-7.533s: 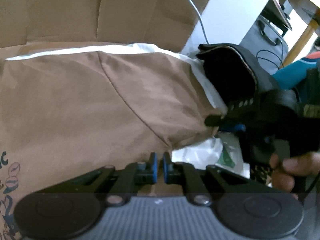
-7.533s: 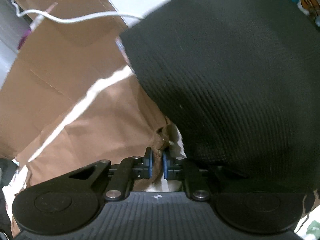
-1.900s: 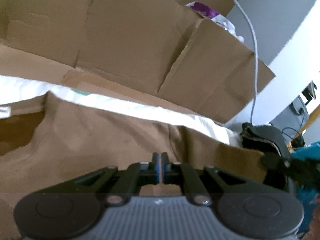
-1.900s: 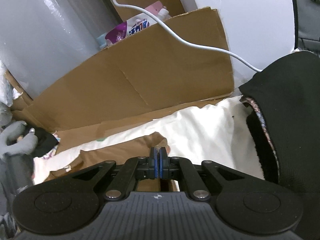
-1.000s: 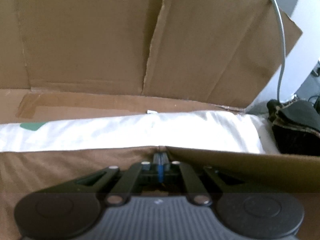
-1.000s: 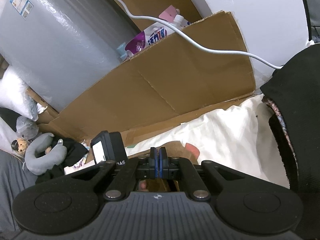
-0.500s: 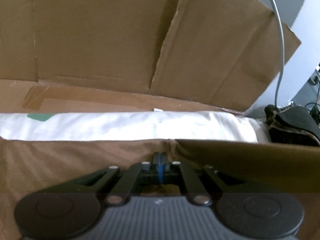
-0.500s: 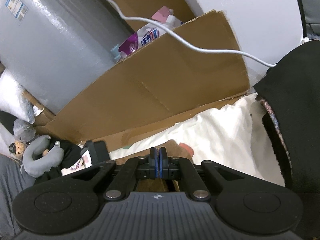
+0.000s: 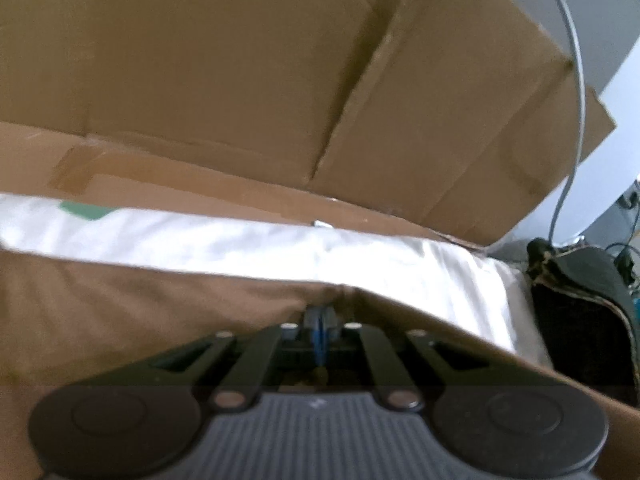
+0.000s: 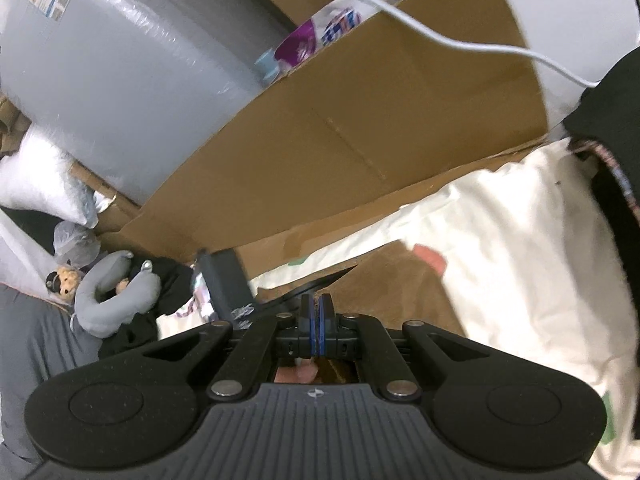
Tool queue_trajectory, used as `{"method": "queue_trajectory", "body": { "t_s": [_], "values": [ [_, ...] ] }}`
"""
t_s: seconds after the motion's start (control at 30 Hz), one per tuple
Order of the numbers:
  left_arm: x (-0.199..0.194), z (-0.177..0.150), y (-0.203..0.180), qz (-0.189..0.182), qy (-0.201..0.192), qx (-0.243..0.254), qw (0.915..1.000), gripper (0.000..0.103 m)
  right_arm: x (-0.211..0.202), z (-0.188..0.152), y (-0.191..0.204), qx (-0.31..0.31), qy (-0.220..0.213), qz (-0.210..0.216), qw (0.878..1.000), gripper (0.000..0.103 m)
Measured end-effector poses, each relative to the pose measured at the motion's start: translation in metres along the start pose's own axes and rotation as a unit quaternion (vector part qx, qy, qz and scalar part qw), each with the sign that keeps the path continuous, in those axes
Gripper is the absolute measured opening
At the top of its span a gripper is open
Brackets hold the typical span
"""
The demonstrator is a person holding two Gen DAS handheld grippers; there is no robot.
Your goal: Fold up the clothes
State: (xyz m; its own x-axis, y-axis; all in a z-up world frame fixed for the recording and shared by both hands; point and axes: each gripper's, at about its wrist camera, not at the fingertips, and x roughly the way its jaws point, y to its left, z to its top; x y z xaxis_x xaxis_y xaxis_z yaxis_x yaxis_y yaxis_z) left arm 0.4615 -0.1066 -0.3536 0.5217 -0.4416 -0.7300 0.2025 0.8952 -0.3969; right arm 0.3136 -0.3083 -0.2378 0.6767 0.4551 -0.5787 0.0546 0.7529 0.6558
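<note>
A brown garment [image 9: 120, 320] lies over a white sheet [image 9: 240, 244], and its upper edge runs taut across the left wrist view. My left gripper [image 9: 318, 316] is shut on that edge, where the cloth puckers at the tips. In the right wrist view my right gripper [image 10: 318, 312] is shut on the brown garment [image 10: 384, 284] at a raised corner. A pink patch [image 10: 430, 258] shows on the cloth there. The left gripper's dark body [image 10: 224, 280] stands just left of the tips. The cloth edge stretches between the two grippers.
A tall cardboard wall [image 9: 240, 80] rises behind the sheet. A black garment [image 9: 580, 304] lies at the sheet's right end, under a hanging cable [image 9: 576, 120]. A grey neck pillow with a toy [image 10: 108, 292], a silver wrapped bulk [image 10: 140, 60] and a detergent pouch [image 10: 320, 28] sit to the left and behind.
The left wrist view has rolled, so the cardboard wall now slants. In the right wrist view the left gripper's body has shifted right, closer to the tips. Both grippers stay shut on the cloth.
</note>
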Motion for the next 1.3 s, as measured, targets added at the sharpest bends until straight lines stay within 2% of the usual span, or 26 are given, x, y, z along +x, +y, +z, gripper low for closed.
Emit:
{"method": "queue_trajectory", "body": {
  "t_s": [0.17,0.33,0.47,0.63,0.87,0.97,1.03,1.1,1.17,1.2,1.3],
  "values": [
    [-0.049,-0.027,0.031,0.006,-0.03,-0.048,0.9984,0.001,0.019,-0.011,0.012,-0.003,0.018,0.003,1.0,0.0],
    [-0.096,-0.052,0.063,0.004,-0.05,-0.105,0.9932,0.002,0.041,-0.02,0.023,-0.007,0.034,0.005,0.999,0.0],
    [-0.124,-0.067,0.079,0.009,-0.067,-0.127,0.9895,0.002,0.06,-0.027,0.036,-0.016,0.046,0.007,0.999,0.0],
    [-0.145,-0.074,0.089,0.017,-0.077,-0.13,0.9884,0.002,0.082,-0.037,0.048,-0.026,0.062,0.002,0.998,0.0],
    [-0.147,-0.072,0.094,0.023,-0.083,-0.136,0.9869,0.003,0.097,-0.042,0.048,-0.03,0.067,-0.018,0.997,0.0],
    [-0.146,-0.073,0.096,0.027,-0.085,-0.141,0.9859,0.003,0.111,-0.048,0.049,-0.035,0.102,-0.005,0.994,0.0],
    [-0.146,-0.073,0.097,0.03,-0.085,-0.146,0.9851,0.003,0.117,-0.053,0.047,-0.019,0.13,0.009,0.991,0.004],
    [-0.146,-0.073,0.099,0.036,-0.084,-0.148,0.9849,0.005,0.113,-0.054,0.047,-0.015,0.132,0.024,0.991,0.007],
    [-0.146,-0.073,0.1,0.038,-0.081,-0.145,0.9853,0.006,0.104,-0.053,0.045,-0.017,0.129,0.038,0.991,0.022],
    [-0.146,-0.072,0.1,0.038,-0.08,-0.143,0.9857,0.006,0.099,-0.052,0.043,-0.016,0.125,0.042,0.991,0.036],
    [-0.145,-0.07,0.099,0.039,-0.077,-0.136,0.9869,0.009,0.081,-0.049,0.033,-0.021,0.112,0.038,0.993,0.039]
  ]
}}
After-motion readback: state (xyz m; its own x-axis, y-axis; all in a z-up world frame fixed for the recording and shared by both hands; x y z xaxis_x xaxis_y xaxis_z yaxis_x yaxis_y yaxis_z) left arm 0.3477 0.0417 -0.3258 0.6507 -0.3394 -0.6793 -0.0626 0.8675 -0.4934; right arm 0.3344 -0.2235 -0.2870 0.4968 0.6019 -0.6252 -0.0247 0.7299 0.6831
